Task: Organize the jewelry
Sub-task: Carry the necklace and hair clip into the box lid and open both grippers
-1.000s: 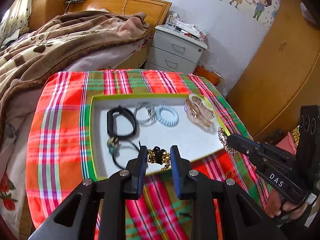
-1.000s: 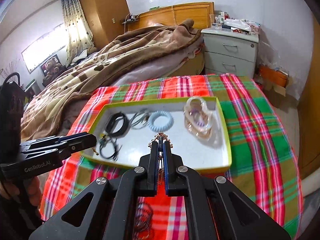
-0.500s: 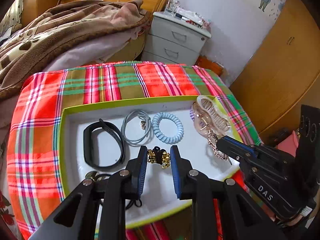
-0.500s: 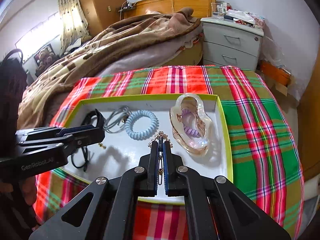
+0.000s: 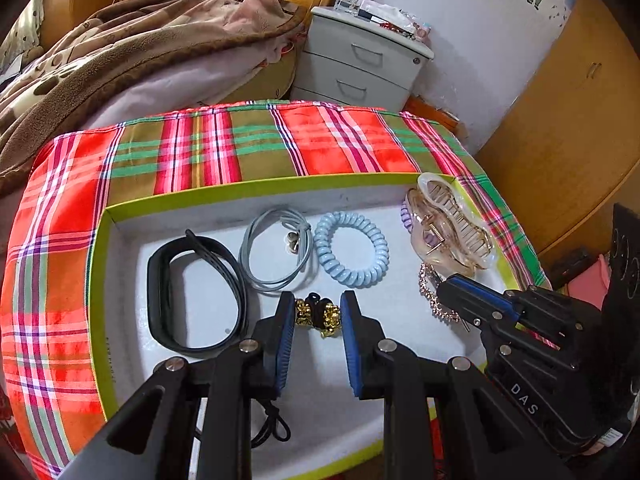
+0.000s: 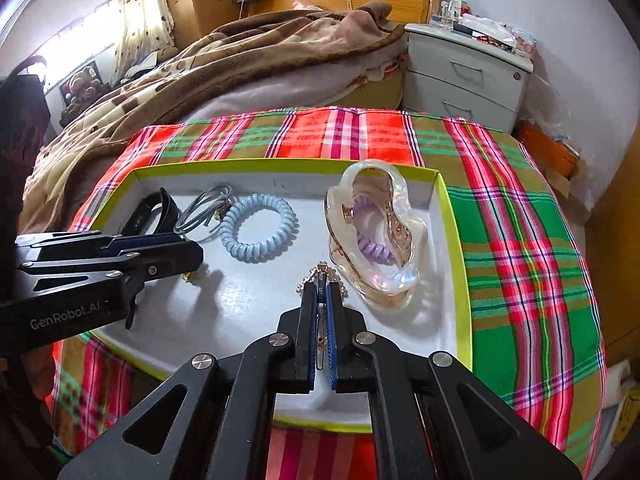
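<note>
We see the plaid tablecloth (image 5: 248, 140) filling the middle of both frames, with the green-rimmed tray (image 5: 100, 248) on it. At lower centre of the left view, our left gripper (image 5: 317, 316) stands partly open, its pads pressing a gold-and-black hair tie (image 5: 318, 314) over the tray. Our right gripper (image 6: 320, 280) is nearly closed, pinching a rhinestone chain (image 6: 320, 269) beside the clear hair claw (image 6: 374, 236). Only the left view shows the chain dangling (image 5: 434, 296); the blue coil tie (image 6: 258, 232) shows in both.
</note>
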Motion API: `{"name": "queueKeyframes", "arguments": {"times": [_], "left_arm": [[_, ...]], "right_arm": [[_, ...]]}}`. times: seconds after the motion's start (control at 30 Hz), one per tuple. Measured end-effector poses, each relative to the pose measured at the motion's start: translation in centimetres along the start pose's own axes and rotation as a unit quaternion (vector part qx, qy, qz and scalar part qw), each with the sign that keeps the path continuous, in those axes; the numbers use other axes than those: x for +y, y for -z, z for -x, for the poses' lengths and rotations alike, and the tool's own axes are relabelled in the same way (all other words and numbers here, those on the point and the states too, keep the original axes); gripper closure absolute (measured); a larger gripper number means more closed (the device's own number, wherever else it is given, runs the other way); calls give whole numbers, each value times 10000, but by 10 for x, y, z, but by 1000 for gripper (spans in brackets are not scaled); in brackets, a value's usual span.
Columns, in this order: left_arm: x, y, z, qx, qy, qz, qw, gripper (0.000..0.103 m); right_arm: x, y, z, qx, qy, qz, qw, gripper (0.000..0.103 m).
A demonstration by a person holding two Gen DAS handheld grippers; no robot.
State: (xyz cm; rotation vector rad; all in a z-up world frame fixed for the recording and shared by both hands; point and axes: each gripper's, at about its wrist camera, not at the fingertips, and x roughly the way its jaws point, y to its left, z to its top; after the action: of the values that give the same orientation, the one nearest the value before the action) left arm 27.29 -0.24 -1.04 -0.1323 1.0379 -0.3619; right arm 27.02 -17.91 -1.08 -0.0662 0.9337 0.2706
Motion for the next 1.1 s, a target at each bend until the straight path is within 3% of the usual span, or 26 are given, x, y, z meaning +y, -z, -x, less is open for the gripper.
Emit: {"name": "queueKeyframes", "arguments": {"times": [0.7, 1.1], "left_arm": [[3, -2, -1, -7, 30, 80, 10000, 78], [0, 2, 10, -73, -38, 67, 9999, 68]], "right_arm": [[0, -2, 3, -66, -37, -20, 10000, 99], [0, -2, 14, -206, -66, -124, 9997, 93]]}}
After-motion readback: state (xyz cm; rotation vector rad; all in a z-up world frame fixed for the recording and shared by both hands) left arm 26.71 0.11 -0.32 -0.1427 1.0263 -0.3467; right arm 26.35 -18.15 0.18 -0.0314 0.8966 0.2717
